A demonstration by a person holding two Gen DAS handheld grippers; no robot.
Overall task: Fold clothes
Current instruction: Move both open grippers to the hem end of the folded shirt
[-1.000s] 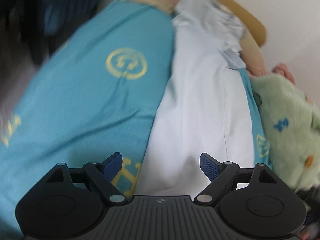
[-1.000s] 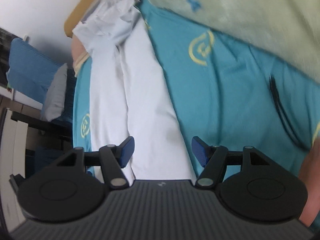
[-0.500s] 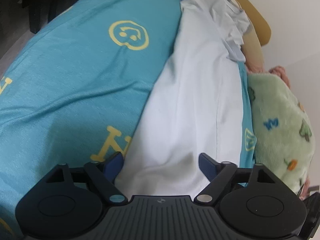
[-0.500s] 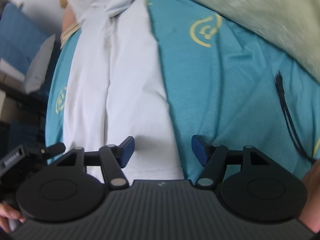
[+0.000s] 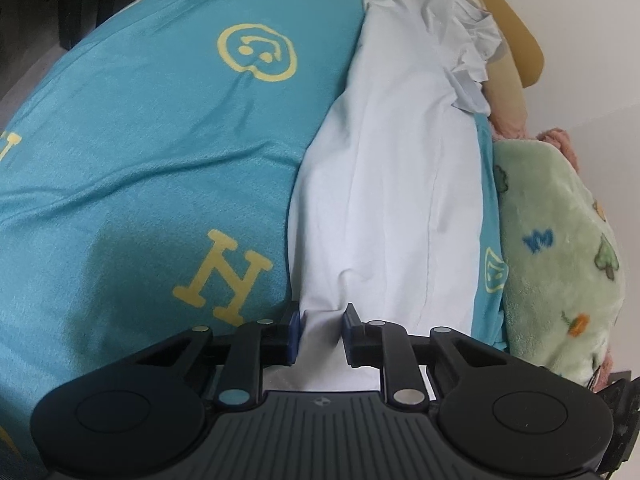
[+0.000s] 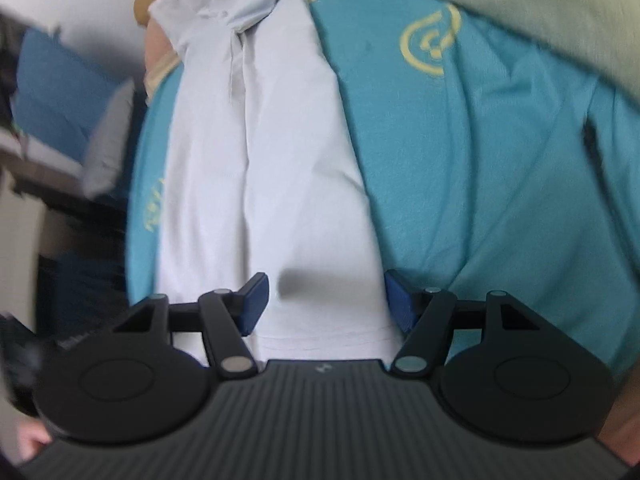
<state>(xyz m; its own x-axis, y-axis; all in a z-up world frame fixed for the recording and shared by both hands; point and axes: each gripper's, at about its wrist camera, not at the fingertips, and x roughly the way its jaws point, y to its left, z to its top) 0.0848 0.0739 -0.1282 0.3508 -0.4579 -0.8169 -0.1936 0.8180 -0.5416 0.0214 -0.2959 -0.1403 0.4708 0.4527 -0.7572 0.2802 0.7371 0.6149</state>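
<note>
1. White garment (image 5: 384, 184) is lying lengthwise on the teal bedspread (image 5: 160, 152), beside a green fleece blanket (image 5: 560, 248).
2. Left gripper (image 5: 320, 332) is angling down, jaws closing, near hem bunching between the pads.
3. Right gripper (image 6: 324, 300) is tilting down, jaws spread wide, straddling the hem, gripping nothing.

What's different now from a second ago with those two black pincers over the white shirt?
The left gripper was wide open a second ago; its jaws are now closing, with the near edge of the white garment bunched up between them. The right gripper has sunk slightly toward the same hem and remains open, holding nothing. The garment still lies lengthwise on the teal bedsheet, beside the green fleece blanket.
</note>
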